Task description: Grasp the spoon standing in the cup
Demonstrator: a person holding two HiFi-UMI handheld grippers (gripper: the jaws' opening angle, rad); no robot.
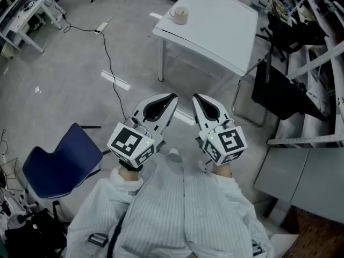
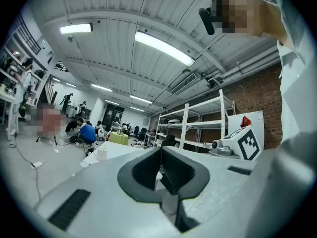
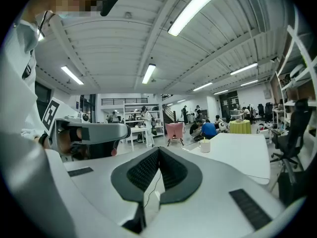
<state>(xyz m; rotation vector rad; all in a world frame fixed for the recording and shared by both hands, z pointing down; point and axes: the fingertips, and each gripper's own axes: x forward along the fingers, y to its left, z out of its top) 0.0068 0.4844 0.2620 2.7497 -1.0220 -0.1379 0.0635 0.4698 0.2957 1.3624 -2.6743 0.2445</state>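
A cream cup with a spoon standing in it sits near the far left corner of a white table. The cup shows small and distant in the right gripper view, and also the cup in the left gripper view. Both grippers are held close to the person's chest, side by side, pointing toward the table and well short of it. The left gripper is shut with nothing in it. The right gripper is shut and holds nothing.
A blue chair stands at the person's left. A black chair is beside the table's right side, with white shelving behind it. A black cable runs across the grey floor between the person and the table.
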